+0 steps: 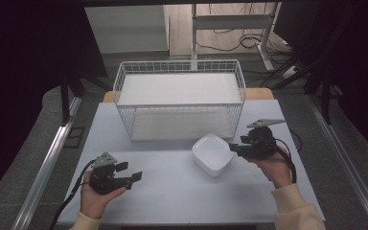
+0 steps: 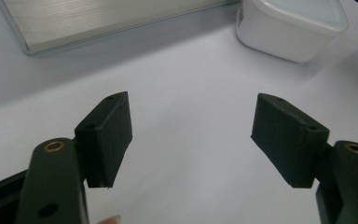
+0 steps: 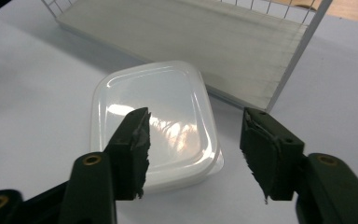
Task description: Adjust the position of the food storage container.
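A: Where is the white container (image 1: 213,153) found?

B: It is set on the pale tabletop (image 1: 172,187), at about four o'clock from the wire basket (image 1: 179,98) and just beside the basket's front corner. In the right gripper view it is seen lying lid-up, square with rounded corners, its glossy top catching the room light.

A: How are the claws held?

B: The right gripper (image 1: 235,149) is brought in at three o'clock of the container, level with its rim. Its jaws are parted, one above the lid and the other past the edge; no pad is seen pressing on the plastic, so nothing is clamped yet. The placing suggests that the rim is meant to be taken from the side, where a thin edge is offered. The left gripper (image 1: 132,175) is rested low at eight o'clock of the container, well apart from it, with jaws spread wide and nothing between them. It is probably kept back so that the reach is left free.

A: And the surroundings?

B: The table is covered in a smooth, matte light sheet, and the basket is floored with a pale board. Grey flooring, a metal rail at nine o'clock, dark curtains at both sides and loose cables near a desk frame at twelve o'clock can be made out.
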`<state>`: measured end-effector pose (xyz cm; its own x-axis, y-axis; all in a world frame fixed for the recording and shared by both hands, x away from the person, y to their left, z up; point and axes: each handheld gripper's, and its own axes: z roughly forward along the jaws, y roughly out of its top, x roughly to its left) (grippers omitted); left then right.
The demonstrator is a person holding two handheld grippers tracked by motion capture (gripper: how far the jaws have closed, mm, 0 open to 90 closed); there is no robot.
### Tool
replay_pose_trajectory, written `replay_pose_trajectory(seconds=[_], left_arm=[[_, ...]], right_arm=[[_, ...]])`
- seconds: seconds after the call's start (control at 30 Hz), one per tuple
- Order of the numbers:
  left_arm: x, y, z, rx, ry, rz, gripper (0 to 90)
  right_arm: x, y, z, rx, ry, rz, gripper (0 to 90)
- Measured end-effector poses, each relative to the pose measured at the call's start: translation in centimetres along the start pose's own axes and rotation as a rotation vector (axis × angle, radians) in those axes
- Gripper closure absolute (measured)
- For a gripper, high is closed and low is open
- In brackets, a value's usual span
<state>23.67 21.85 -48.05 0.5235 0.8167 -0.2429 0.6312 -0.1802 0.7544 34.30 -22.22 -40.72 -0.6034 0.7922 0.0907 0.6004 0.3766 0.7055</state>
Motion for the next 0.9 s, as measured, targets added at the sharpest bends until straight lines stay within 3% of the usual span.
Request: replay_pose_trajectory(seconds=[0.3,0.53,0.63,0.9], left_arm=[[0.0,0.0,0.2,0.006,0.001,0.002,28.0],[0.1,0.0,0.3,0.01,0.002,0.006,28.0],[0.1,-0.1,0.3,0.013,0.002,0.007,28.0],[0.0,-0.1,0.4,0.015,0.001,0.008,27.9]], right_arm=[[-1.5,1.7,2.1,0.069,-0.026,0.024,57.0],[-2.9,2.1,4.7,0.132,-0.051,0.024,81.3],[-3.1,2.0,5.5,0.153,-0.063,0.005,88.6],[-2.1,1.6,7.7,0.201,-0.107,-0.104,89.5]])
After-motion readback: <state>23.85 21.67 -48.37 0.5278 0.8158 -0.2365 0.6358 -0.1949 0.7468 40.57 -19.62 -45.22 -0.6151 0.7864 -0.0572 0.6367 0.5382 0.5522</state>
